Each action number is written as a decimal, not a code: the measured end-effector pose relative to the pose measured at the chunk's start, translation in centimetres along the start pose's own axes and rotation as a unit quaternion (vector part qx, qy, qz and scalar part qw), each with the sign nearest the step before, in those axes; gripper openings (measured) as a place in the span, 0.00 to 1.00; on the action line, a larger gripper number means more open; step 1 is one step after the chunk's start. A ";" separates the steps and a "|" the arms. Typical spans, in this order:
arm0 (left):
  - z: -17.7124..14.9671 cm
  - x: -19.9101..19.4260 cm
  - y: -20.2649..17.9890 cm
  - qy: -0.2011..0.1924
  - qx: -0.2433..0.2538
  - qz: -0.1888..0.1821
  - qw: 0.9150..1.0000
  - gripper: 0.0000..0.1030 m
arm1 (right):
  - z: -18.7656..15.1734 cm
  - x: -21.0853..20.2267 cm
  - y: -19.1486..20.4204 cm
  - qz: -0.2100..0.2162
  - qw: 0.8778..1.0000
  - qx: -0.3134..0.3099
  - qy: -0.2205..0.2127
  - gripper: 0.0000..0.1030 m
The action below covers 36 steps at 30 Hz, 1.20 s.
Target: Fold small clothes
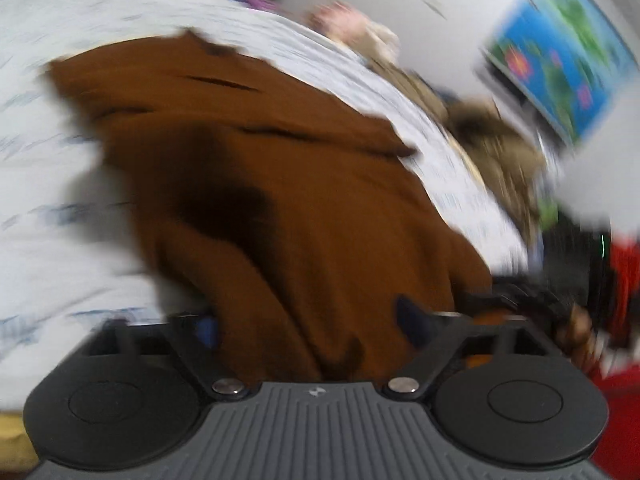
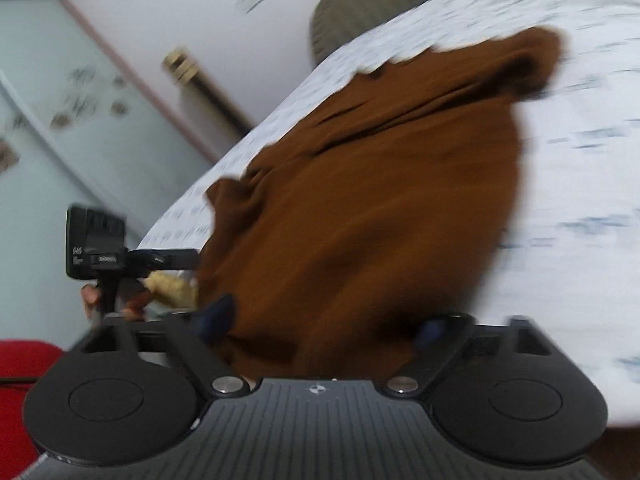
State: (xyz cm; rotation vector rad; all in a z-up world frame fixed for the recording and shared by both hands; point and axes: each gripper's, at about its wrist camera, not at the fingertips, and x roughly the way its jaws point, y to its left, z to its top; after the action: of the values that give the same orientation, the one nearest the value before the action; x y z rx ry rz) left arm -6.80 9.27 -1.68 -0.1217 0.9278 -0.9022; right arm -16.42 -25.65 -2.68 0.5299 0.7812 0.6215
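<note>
Both jaws of the left gripper [image 1: 308, 326] stand apart in the left wrist view, with the near edge of the brown garment [image 1: 280, 200] bunched between its blue-padded fingertips [image 1: 408, 316]; blur hides whether the pads press on it, so a grasp cannot be told. From there the cloth runs forward and leftward across the white patterned bedsheet [image 1: 52, 152], long axis pointing away from the jaws.

From the right wrist, the right gripper [image 2: 324, 322] is likewise parted (wider, it seems), the same garment's near edge lying between its fingertips [image 2: 220, 312], contact unclear. Beside it, the left-hand device [image 2: 96, 248] hovers at the garment's other near corner. Each gripper sits at one corner of that edge, so the fold probably goes forward.
</note>
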 end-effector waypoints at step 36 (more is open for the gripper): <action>5.1 -4.1 5.7 -0.113 -0.109 0.070 0.985 0.76 | 4.2 -4.5 -6.8 -0.082 0.981 0.126 -0.123 0.59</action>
State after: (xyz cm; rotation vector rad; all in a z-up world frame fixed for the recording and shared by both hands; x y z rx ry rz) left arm -0.62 14.45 1.56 -0.3357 0.8087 -0.6398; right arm -13.56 -34.30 -2.39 0.7506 0.6643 0.2983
